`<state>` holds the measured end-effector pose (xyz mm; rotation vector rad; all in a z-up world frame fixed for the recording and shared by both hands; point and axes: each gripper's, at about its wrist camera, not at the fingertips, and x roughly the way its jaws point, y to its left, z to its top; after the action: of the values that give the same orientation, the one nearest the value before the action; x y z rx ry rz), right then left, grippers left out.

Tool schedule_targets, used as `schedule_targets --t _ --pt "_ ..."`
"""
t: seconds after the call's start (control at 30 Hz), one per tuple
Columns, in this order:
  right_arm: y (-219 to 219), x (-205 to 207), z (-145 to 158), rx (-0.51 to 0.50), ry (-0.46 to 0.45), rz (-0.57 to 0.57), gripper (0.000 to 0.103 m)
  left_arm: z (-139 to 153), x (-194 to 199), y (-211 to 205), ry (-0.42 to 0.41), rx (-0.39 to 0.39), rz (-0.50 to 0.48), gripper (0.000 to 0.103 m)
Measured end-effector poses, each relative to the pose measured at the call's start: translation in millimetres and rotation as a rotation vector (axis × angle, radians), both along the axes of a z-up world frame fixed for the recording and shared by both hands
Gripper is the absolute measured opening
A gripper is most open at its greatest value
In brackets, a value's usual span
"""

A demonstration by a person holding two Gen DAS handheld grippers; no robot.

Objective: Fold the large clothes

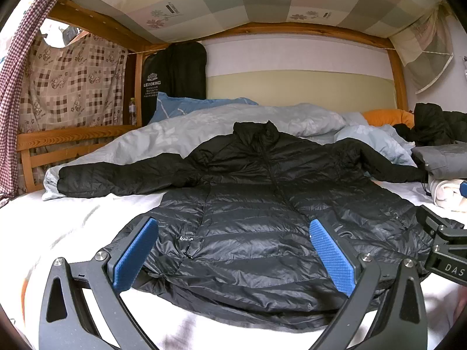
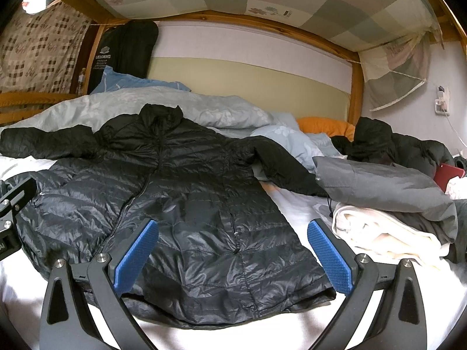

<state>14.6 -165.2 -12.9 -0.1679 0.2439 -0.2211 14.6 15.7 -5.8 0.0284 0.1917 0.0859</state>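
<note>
Surroundings: a grey folded garment (image 2: 388, 186) on white cloth (image 2: 379, 227) lay right of the jacket; a duvet (image 1: 181, 128) lay behind it.
Jacket (image 1: 251, 204): spread flat on the bed (image 1: 58, 227), sleeves out.
Left claw (image 1: 233, 250): gaped wide over the jacket's hem, empty.
Right claw (image 2: 233, 250): gaped wide over the jacket's right hem, empty.

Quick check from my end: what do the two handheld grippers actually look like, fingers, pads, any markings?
Both match: the left gripper and right gripper have curved black fingers with cut-out slots, silver round bolts at the pivots, and flat blue pads with a fine dotted texture. The right gripper's black body, seen from the left wrist camera, carries white letters "DAS", cut off at the frame edge. No cables or sleeves show.
</note>
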Motion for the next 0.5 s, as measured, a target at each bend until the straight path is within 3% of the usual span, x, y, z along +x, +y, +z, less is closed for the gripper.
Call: schedule_targets --t 0.5 --pt "-1.1 -5.2 0.6 0.024 -0.025 0.025 0.103 0.3 -5.7 -9.9 -0.037 0.051 -0.035 0.103"
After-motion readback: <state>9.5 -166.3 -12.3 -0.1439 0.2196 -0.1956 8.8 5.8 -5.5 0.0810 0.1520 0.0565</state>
